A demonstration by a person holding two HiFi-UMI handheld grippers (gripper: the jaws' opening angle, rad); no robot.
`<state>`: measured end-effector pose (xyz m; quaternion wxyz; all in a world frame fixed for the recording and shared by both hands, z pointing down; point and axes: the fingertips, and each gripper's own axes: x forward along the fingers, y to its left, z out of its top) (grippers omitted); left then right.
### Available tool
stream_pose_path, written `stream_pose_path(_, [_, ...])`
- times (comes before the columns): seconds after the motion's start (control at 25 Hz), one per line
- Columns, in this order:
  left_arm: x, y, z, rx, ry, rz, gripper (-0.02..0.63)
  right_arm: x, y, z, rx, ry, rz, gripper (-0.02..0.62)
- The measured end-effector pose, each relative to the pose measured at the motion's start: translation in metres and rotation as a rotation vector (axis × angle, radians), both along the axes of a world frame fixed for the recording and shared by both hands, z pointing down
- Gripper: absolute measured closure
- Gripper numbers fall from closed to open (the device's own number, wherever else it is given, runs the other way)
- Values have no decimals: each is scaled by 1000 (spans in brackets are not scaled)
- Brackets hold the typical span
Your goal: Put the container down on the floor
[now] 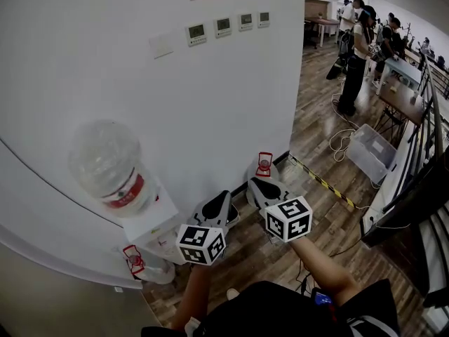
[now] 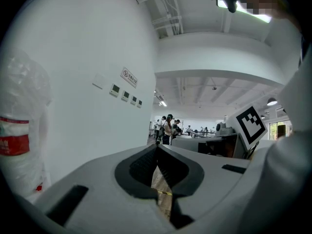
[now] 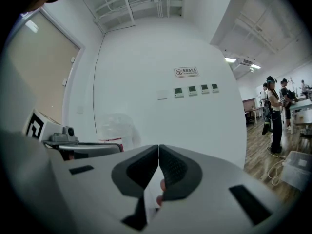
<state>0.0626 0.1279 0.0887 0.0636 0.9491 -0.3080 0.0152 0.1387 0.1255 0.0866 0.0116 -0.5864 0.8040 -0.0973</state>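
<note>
A large clear water bottle with a red label stands upside down on a white dispenser against the curved white wall. In the left gripper view the bottle is at the far left; in the right gripper view it shows faintly left of centre. My left gripper is shut and empty, to the right of the dispenser and apart from it. Beside it, my right gripper is also shut on nothing. A small clear container with a red label stands on the floor just beyond the right gripper, partly hidden by it.
Several people stand at tables at the far right. On the wooden floor there are a clear plastic bin, loose cables and a yellow-black tape strip. A dark railing runs along the right side.
</note>
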Motion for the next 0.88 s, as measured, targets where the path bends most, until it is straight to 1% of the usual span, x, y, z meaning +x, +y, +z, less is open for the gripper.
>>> stream_pose_path(0.64, [-3, -1, 0, -10, 21, 6, 591, -4, -4, 8, -27, -29, -2, 563])
stream_pose_path(0.88, [-2, -3, 8, -32, 19, 11, 591, -5, -7, 12, -31, -25, -1, 563])
